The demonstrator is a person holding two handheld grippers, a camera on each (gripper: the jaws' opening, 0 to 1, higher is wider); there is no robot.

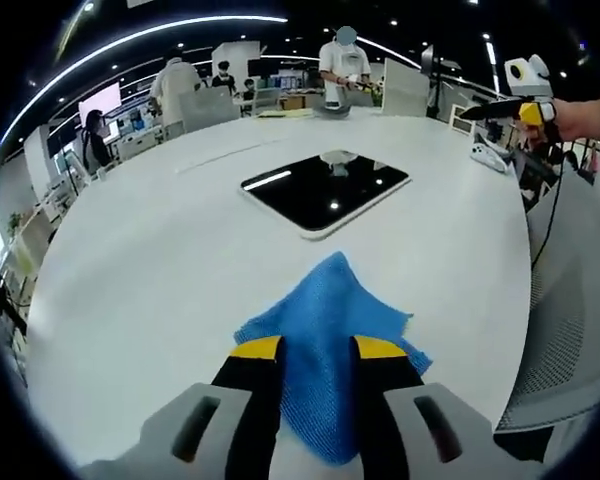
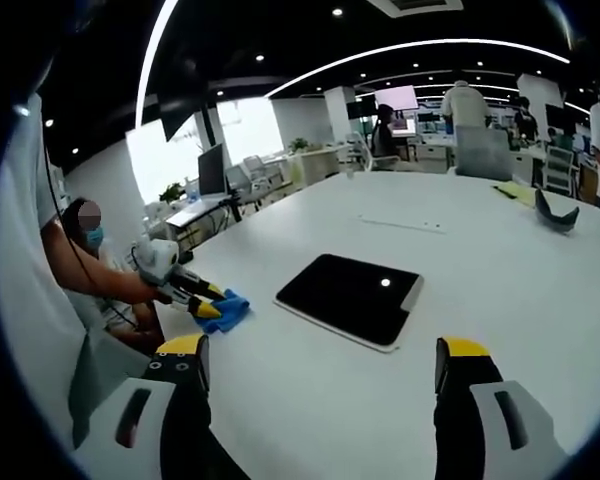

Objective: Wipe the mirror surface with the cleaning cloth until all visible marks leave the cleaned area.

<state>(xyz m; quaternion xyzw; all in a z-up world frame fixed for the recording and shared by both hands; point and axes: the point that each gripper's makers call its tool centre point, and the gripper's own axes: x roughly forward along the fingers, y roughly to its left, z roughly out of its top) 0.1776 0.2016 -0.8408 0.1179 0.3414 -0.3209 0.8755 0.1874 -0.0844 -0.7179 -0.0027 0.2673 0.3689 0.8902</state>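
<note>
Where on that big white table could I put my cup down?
Bare patches: between the blue cloth and the mirror, and the wide stretch left of the mirror. The far edge is busier, with papers and a dark object.

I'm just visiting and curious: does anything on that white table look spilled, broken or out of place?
Nothing stands out. The mirror lies flat and whole on the white table, showing only ceiling-light reflections. The blue cleaning cloth sits bunched between the left gripper's jaws, short of the mirror. The right gripper is open.
</note>
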